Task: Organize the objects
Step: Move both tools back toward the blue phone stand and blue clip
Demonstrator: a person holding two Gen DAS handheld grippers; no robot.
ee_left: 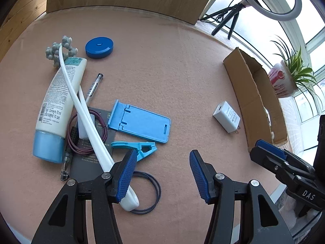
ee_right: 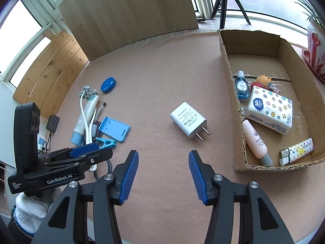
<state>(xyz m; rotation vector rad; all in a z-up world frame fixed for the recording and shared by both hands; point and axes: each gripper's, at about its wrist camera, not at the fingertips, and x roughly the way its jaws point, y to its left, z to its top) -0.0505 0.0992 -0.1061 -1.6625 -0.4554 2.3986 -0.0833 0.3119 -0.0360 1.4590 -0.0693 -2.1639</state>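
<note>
A pile of loose objects lies on the pink mat at the left: a cream tube with a blue cap, a white headband, a pen, a blue phone stand, a light blue clip, a blue tape measure and black rings. A white charger lies alone mid-mat. My left gripper is open and empty over the pile's near edge. My right gripper is open and empty, a little short of the charger.
An open cardboard box at the right holds a tissue pack, a blue bottle, a pink bottle, a lighter and a small toy. A wooden board stands behind. A tripod, ring light and potted plant sit by the window.
</note>
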